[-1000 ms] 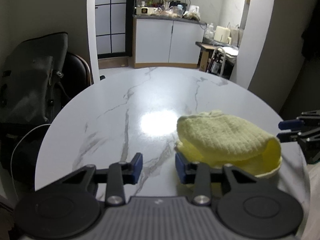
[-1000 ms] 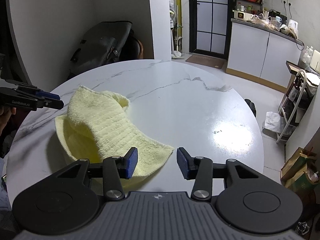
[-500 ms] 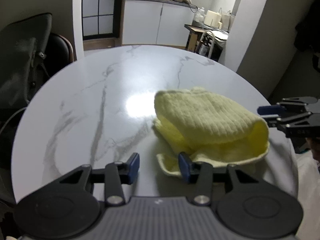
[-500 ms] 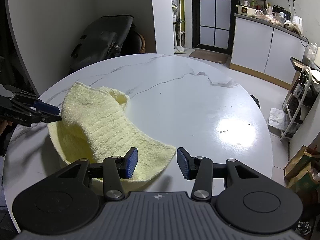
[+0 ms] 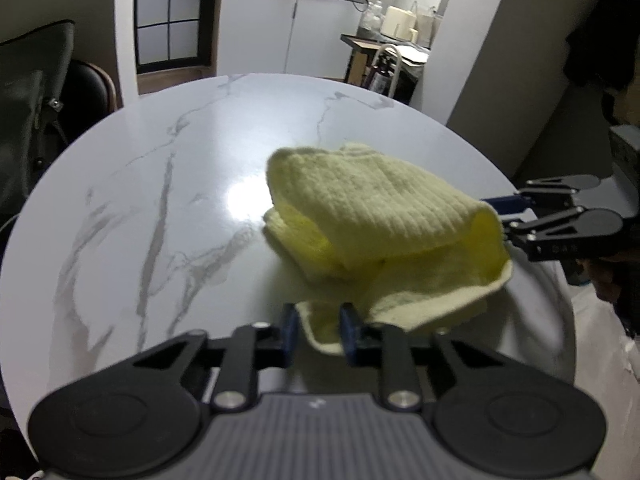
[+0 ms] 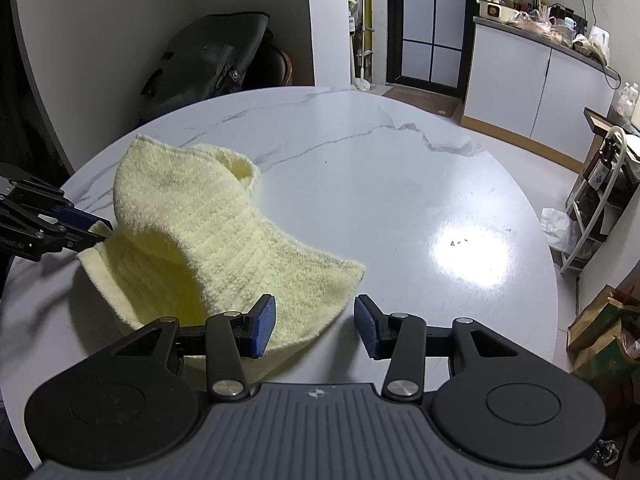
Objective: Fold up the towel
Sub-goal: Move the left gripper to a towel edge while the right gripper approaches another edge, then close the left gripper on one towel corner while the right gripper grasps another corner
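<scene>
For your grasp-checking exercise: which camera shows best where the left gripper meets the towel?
The left wrist view: the left gripper straddles a corner of the towel. The right wrist view shows it at the frame edge, touching the towel's edge.

- round white marble tabletop (image 6: 360,168) under my view, glare patch on it
- dark bag (image 6: 208,64) on chair behind
- white cabinets (image 6: 532,92), cluttered counter
- paper bag (image 6: 604,332) on floor

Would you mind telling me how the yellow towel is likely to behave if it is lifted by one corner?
The towel will probably hang limp, since it already lies in soft, sagging folds. Its thick ribbed pile suggests an easy, non-slip grip. It may drag along the glossy marble table rather than stay put.
</scene>
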Available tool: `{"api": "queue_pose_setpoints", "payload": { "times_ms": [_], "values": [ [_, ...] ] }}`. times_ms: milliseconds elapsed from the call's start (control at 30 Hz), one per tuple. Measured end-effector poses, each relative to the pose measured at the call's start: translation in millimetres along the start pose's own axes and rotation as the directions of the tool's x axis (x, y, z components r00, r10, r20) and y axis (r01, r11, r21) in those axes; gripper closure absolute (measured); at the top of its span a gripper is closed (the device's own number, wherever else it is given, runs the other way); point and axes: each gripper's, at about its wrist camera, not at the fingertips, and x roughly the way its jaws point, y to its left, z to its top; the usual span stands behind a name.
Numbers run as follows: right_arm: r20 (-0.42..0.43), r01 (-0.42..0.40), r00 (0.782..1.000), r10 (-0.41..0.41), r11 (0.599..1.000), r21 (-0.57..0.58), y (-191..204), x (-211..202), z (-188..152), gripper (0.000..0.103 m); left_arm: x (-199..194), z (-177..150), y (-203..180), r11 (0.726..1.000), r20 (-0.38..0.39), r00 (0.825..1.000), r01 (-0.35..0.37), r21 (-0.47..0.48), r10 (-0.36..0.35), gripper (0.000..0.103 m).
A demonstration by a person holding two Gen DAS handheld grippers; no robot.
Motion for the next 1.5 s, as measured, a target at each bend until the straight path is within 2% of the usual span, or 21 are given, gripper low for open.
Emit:
{"api": "queue_pose_setpoints", "payload": {
  "times_ms": [133,467,767,833,933,1000,1100,1333,1500],
  "values": [
    [0.003,0.001,1.000,-0.001,1.000,0.004,-0.7,-2.8,0.3,0.054,-2.7,-3.5,1.5,1.000,0.014,1.000,-0.003,-0.003,0.003,0.097],
    [0.017,0.009,1.000,-0.009,1.000,0.004,-6.3,8.3,18.4,0.054,-15.8,-6.8,1.1,0.999,0.044,0.999,-0.027,-0.022,0.028,0.097],
    [-0.007,0.026,1.000,-0.026,0.999,-0.022,-3.3,17.0,18.0,0.054,-18.5,-11.9,5.0,0.997,0.061,0.997,-0.053,-0.054,0.056,0.097],
    [-0.012,0.018,1.000,-0.018,0.999,-0.031,-2.6,16.4,17.8,0.056,-18.1,-12.6,5.0,0.997,0.063,0.996,-0.055,-0.058,0.059,0.097],
    [-0.014,0.002,1.000,-0.002,0.999,-0.053,1.2,15.0,16.5,0.069,-21.6,-12.9,4.6,0.996,0.065,0.996,-0.056,-0.063,0.060,0.097],
    [-0.014,-0.015,1.000,0.014,0.998,-0.065,3.8,13.4,15.0,0.083,-22.2,-12.4,4.0,0.996,0.063,0.996,-0.058,-0.063,0.062,0.097],
    [-0.018,-0.028,0.999,0.027,0.996,-0.082,8.0,11.4,13.7,0.093,-24.4,-16.1,4.1,0.996,0.065,0.996,-0.061,-0.063,0.065,0.097],
    [0.010,-0.015,1.000,0.016,0.997,-0.076,11.1,0.7,13.1,0.095,-36.5,-19.7,7.6,0.994,0.109,0.990,-0.076,-0.083,0.085,0.098],
    [0.096,0.001,0.995,0.006,0.997,-0.079,12.6,-29.4,29.7,0.095,-52.9,-11.5,10.6,0.992,0.157,0.982,-0.096,-0.081,0.108,0.098]
  ]
}}
